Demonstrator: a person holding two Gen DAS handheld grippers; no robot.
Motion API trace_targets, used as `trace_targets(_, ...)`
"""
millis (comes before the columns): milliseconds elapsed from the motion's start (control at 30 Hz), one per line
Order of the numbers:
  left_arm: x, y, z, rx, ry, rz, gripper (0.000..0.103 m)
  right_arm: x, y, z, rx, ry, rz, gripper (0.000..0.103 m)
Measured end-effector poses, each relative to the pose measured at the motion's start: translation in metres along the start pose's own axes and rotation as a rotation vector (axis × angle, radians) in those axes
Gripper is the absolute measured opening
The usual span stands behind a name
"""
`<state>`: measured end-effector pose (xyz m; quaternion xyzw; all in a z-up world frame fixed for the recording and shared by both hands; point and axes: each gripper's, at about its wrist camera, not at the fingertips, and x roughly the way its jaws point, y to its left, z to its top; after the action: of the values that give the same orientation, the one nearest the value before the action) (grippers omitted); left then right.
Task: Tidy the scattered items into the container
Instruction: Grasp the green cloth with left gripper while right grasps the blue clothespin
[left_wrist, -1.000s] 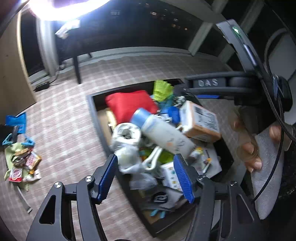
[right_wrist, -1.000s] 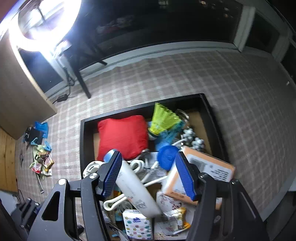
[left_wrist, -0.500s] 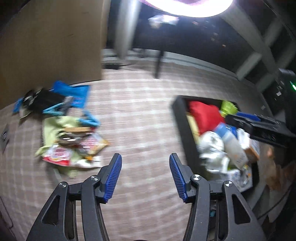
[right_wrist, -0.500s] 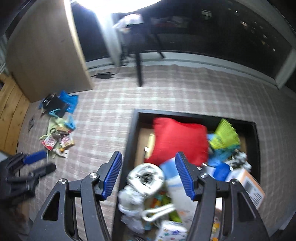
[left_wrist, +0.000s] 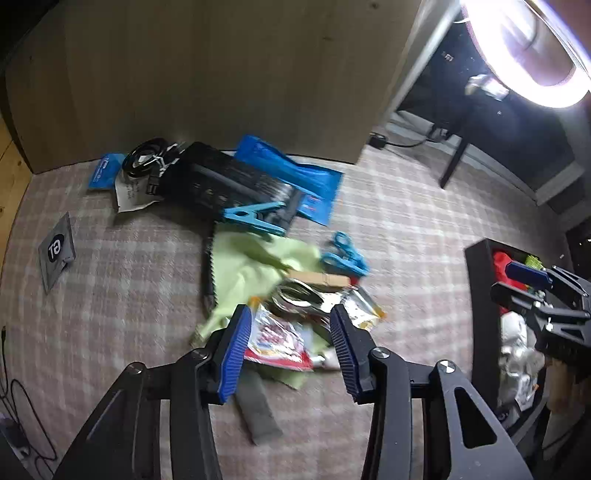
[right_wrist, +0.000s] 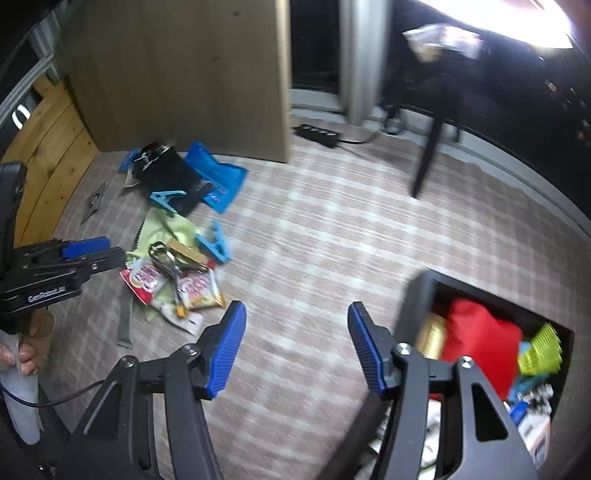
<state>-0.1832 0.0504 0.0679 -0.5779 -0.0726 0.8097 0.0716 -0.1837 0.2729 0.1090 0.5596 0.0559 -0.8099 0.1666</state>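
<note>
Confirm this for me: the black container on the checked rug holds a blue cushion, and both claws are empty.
Not quite: the cushion is red, not blue, as the right wrist view shows. It does lie in the black container on the checked rug. The left claw and right claw are both empty, their jaws having just been closing with nothing between them.

The rug (left_wrist: 388, 229) is a pale pink-and-cream plaid. On it lie a lime-green cloth (left_wrist: 255, 266), a light-blue clip (left_wrist: 255, 218), blue scissors (left_wrist: 345, 254), a bright blue bag (left_wrist: 295, 177) and red-and-white snack packets (left_wrist: 277, 338), one with yellow edges. A grey card (left_wrist: 57, 251) at the left bears a black circle. Both grippers (left_wrist: 290, 347) (right_wrist: 295, 349) are black with ribbed blue pads. The black container (right_wrist: 417, 295) at the right holds a red pouch (right_wrist: 480, 343) and something neon yellow-green (right_wrist: 541, 349). The far cabinet (left_wrist: 207, 74) is tan wood.
</note>
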Motion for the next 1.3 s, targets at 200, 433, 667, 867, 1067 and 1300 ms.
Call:
trace_targets(200,0.029,0.012,0.02,-0.075,0.043,-0.001,0.04,0.04,0.031,0.027,-0.032,0.041,0.045,0.051)
trace_targets(433,0.06,0.014,0.034,-0.129,0.084,-0.002,0.04,0.084,0.052,0.044,-0.064,0.091,0.055,0.047)
trace_targets(667,0.083,0.013,0.04,-0.181,0.093,0.018,0.04,0.107,0.057,0.053,-0.077,0.109,0.061,0.046)
trace_targets(867,0.089,-0.001,0.044,-0.165,0.077,0.05,0.039,0.117,0.065,0.056,-0.098,0.111,0.069,0.039)
trace_targets(1067,0.091,-0.01,0.041,-0.14,0.062,0.106,0.024,0.12,0.076,0.055,-0.139,0.122,0.084,0.037)
trace_targets(1300,0.092,-0.015,0.036,-0.115,0.048,0.138,0.007,0.125,0.085,0.051,-0.172,0.142,0.064,0.022)
